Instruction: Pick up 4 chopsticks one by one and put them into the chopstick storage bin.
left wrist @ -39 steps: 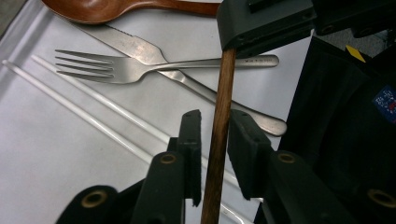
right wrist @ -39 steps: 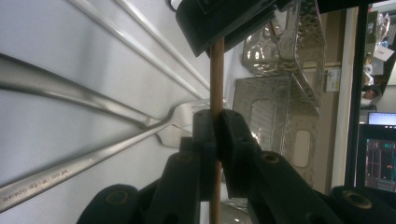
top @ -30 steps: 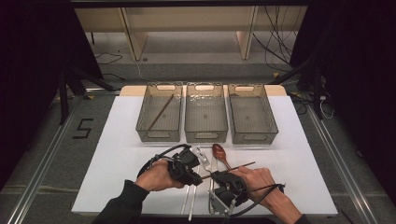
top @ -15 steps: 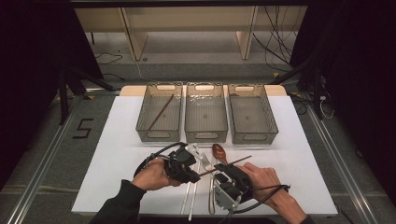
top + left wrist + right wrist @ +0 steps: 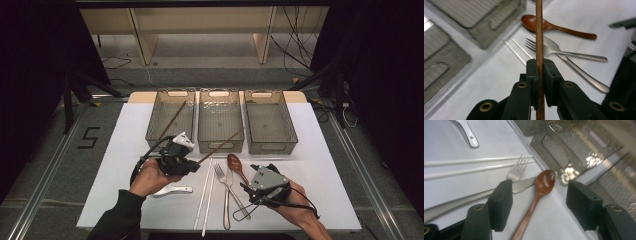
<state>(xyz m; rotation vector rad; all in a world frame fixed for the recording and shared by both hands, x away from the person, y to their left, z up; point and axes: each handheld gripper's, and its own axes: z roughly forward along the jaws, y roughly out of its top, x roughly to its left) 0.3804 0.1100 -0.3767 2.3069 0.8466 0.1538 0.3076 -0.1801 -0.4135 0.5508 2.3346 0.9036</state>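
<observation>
Left gripper (image 5: 187,161), lower left of centre in the high view, is pinched tight on a brown chopstick (image 5: 220,145); in the left gripper view the stick (image 5: 539,37) runs straight up between the pressed pads. In the high view it slants up-right from the jaws, its far end over the front wall of the middle bin (image 5: 220,146), off the table.

Handling, my guess: thin wood, very light, stiff, smooth enough to swivel in a two-pad pinch. It's gripped near one end, so the long free end will wag; a hold nearer mid-length would steady it. Breaks if levered against a bin wall.

Right gripper (image 5: 248,181), lower right of centre, jaws spread w/ nothing between; they have just been opening. Its own view looks over the brown spoon (image 5: 537,195) and a fork (image 5: 518,168).

Counts, left to right in the high view:
- bins: 3; the left bin (image 5: 169,137) holds 1 more brown chopstick (image 5: 172,120), so 2 brown total. The other two look empty, though glare makes that hard to confirm.
- white spoon (image 5: 172,190): 1, lower left.
- pale chopsticks (image 5: 206,195): 2, side by side.
- forks: 2, I think; the handles cross at centre bottom.
- brown spoon: 1, just in front of the middle bin.
</observation>
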